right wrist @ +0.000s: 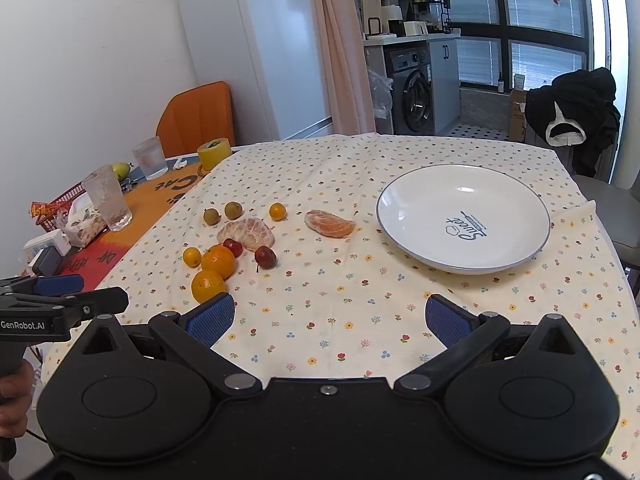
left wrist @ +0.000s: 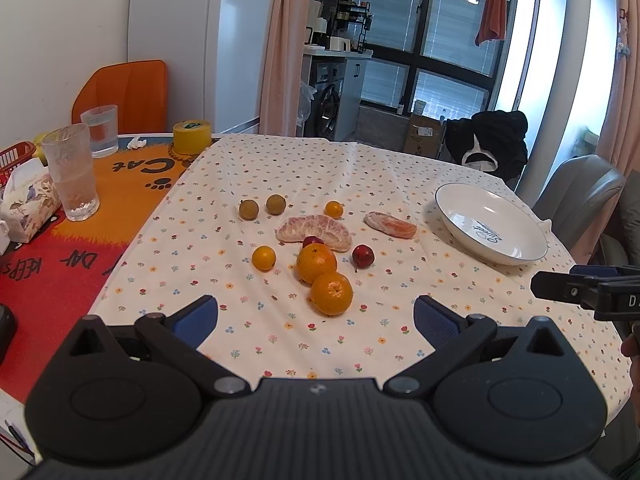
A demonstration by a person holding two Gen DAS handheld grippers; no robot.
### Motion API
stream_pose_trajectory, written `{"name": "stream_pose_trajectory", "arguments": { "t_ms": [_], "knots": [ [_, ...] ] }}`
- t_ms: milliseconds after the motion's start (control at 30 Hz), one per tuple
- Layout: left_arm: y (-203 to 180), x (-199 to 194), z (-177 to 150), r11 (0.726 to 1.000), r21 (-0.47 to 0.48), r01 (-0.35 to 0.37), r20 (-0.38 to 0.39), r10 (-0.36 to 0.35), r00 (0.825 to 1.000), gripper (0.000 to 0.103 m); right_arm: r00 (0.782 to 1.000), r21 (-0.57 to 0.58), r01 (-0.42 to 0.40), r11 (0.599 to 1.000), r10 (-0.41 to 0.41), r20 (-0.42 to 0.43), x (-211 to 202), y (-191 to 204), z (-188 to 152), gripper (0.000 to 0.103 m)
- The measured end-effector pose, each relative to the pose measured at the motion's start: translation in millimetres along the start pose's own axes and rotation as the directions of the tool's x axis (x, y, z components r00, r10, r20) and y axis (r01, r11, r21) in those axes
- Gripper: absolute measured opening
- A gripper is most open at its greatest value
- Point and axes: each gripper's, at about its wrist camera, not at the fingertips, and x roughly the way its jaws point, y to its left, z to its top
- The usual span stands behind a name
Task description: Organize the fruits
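Note:
Fruit lies loose on the flowered tablecloth (left wrist: 280, 332): two oranges (left wrist: 331, 293) (right wrist: 208, 286), two small kumquats (left wrist: 264, 258), two red fruits (left wrist: 363, 255) (right wrist: 265, 257), two brown-green round fruits (left wrist: 249, 209) (right wrist: 211, 216), a peeled pomelo piece (left wrist: 314, 230) (right wrist: 248, 232) and a peeled orange segment cluster (left wrist: 390, 225) (right wrist: 330, 223). An empty white plate (left wrist: 491, 224) (right wrist: 464, 216) stands to the right. My left gripper (left wrist: 316, 316) is open, hovering just short of the near orange. The right gripper (right wrist: 330, 316) is open over bare cloth, in front of the plate.
At the left on an orange mat stand two glasses (left wrist: 72, 172) (right wrist: 108, 198), a yellow tape roll (left wrist: 192, 136), a tissue box (left wrist: 28, 204) and a red basket (left wrist: 14, 156). An orange chair (left wrist: 124, 96) is behind; a grey chair (left wrist: 580, 184) stands at the right.

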Motion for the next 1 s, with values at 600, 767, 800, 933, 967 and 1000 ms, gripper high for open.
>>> {"name": "stream_pose_trajectory", "arguments": {
  "t_ms": [600,767,800,933,967,1000],
  "knots": [
    [0.3,-2.2,2.5,1.0,-0.003,0.004,0.004,-0.004,1.0,0.103,1.0,-0.008,0.007,1.0,-0.007,0.003,-0.7,-1.3,1.7,0.103],
    [0.3,-1.9,2.3,1.0,-0.003,0.006,0.001,-0.006,1.0,0.103,1.0,-0.01,-0.001,1.0,0.001,-0.004,2.9,0.9,0.9,0.103],
    [0.3,-0.9,2.1,1.0,-0.002,0.006,-0.001,-0.006,1.0,0.103,1.0,-0.01,-0.005,1.0,0.005,-0.007,4.0,1.1,0.5,0.103],
    [1.9,4.8,1.2,1.0,-0.004,-0.002,-0.006,0.002,1.0,0.103,1.0,0.001,-0.026,1.0,0.026,-0.017,12.3,1.2,-0.1,0.103],
    [2.7,6.2,1.0,1.0,-0.006,-0.003,-0.006,0.003,1.0,0.103,0.999,0.002,-0.029,1.0,0.029,-0.018,15.0,1.5,-0.3,0.103],
    [3.9,7.7,0.6,1.0,-0.01,-0.005,-0.008,0.005,1.0,0.103,0.999,0.003,-0.032,0.999,0.032,-0.021,18.0,1.8,-0.2,0.103]
  ]
}}
